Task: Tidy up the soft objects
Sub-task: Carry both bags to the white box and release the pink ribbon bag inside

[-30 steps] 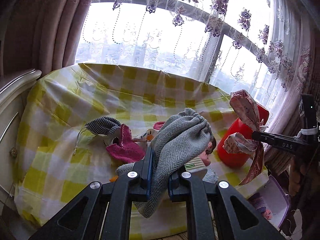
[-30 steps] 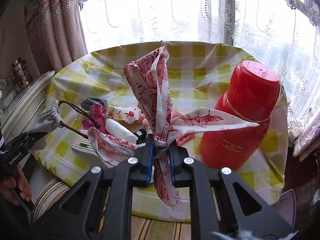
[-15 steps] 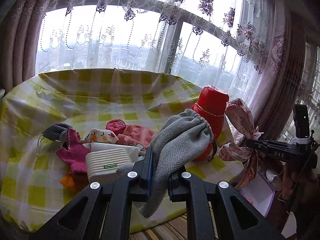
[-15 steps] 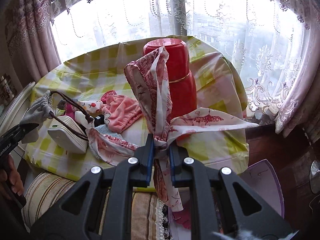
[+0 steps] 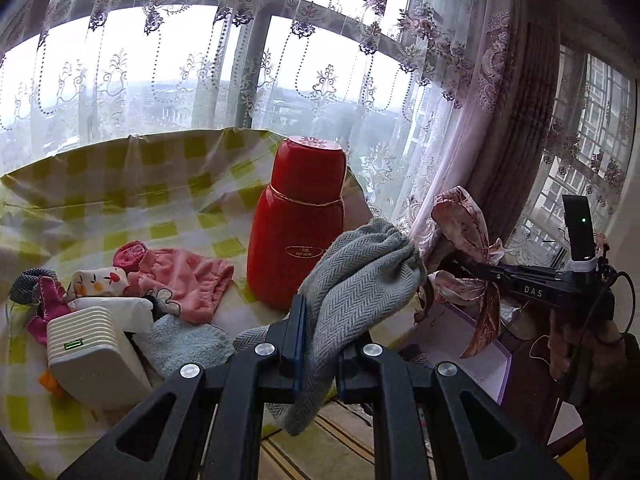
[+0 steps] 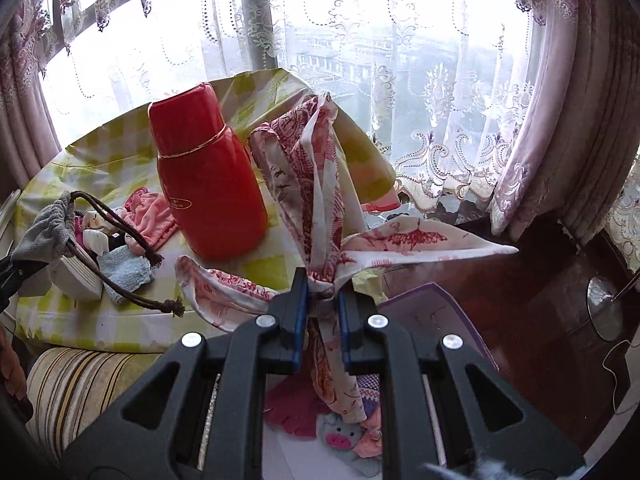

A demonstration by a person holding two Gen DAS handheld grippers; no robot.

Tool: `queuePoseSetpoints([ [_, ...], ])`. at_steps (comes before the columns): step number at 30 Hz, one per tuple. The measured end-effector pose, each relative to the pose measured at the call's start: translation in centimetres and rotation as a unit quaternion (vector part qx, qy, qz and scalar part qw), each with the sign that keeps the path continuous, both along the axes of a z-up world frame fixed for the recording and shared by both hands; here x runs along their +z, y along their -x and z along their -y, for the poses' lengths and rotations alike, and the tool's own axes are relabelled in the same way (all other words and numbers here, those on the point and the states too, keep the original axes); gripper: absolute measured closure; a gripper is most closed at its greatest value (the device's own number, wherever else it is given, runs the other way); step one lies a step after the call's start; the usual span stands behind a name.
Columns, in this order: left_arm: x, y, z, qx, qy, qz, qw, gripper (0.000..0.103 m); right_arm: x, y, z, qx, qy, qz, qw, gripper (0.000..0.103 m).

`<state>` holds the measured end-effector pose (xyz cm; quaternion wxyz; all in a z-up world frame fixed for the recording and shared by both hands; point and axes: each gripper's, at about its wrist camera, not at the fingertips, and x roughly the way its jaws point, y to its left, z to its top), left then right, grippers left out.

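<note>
Where cloths lie heaped [image 5: 176, 276], red flask [image 5: 298, 224] just beside.

Grey herringbone-weave cloth pouch [image 5: 360, 280]: coarse, matt, with brown twisted cord [image 6: 120, 236]. Red-and-white printed scarf [image 6: 320, 208]: thin, smooth fabric. Tall red flask [image 5: 296, 224]: glossy plastic, gilt band. Yellow-checked tablecloth [image 5: 168, 184]: shiny, creased film. Ribbed white box [image 5: 92, 352]: matt plastic. Pale blue towel [image 5: 184, 344]: fluffy terry. Pink garment [image 5: 188, 276]: soft knit. Dark cabinet top [image 6: 532, 280]: polished wood.
</note>
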<state>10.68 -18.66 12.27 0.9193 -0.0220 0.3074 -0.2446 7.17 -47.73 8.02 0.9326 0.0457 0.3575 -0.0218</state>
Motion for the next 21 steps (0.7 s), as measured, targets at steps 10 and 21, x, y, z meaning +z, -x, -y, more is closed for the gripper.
queuePoseSetpoints([
  [10, -1.2, 0.3, 7.6, -0.077, -0.009, -0.018, 0.9968, 0.09, -1.7, 1.2, 5.1, -0.056, 0.02, -0.026, 0.998, 0.086],
  [21, -3.0, 0.0, 13.9, -0.142, -0.023, -0.052, 0.9882, 0.077, -2.5, 0.6, 8.1, -0.087, 0.026, -0.039, 0.995, 0.077],
])
